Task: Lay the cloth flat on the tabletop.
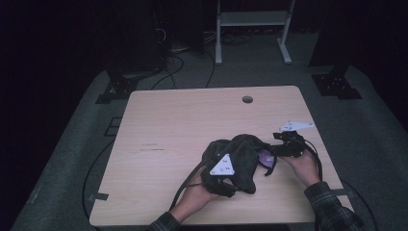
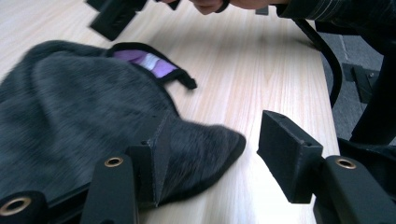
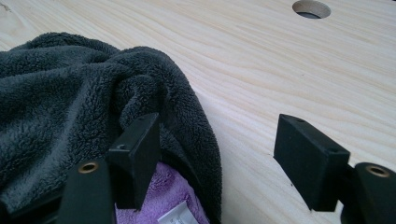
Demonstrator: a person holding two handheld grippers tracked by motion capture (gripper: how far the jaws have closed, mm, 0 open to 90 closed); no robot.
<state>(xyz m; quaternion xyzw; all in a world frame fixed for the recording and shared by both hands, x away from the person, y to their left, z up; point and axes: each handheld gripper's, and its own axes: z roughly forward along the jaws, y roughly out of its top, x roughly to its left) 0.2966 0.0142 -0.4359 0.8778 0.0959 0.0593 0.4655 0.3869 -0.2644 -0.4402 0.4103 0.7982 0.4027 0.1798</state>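
Dark floor and cable runs surround a pale wooden counter (image 1: 163, 125), with a white frame stand (image 1: 252, 21) beyond its far edge. On the counter, toward its near right part, lies a crumpled dark grey fleece garment (image 1: 238, 161) — a soft heap whose long axis runs roughly left to right across the counter, its opening facing the right edge. At that opening a purple lining (image 1: 265, 156) with a small white label (image 2: 149, 60) shows inside a black-trimmed rim. The pile is fuzzy and thick, folded over itself in rounded ridges.

The left claw (image 2: 212, 161) sits at the garment's near left side, jaws spread wide; its left jaw rests against the fleece while the right jaw stands apart over bare wood, with a flap of the fabric lying between them. The right claw (image 3: 217, 158) is at the garment's right end, also wide open — its left jaw is just beside the dark edge above the purple lining, its right jaw clear over the counter. Each claw is held in a hand, the right hand (image 1: 303, 166) coming from a plaid sleeve (image 1: 332, 209).

From the garment, bare counter stretches far to the left and toward the back edge, where a round cable hole (image 1: 247, 99) sits. The right edge and near edge are close to the garment.
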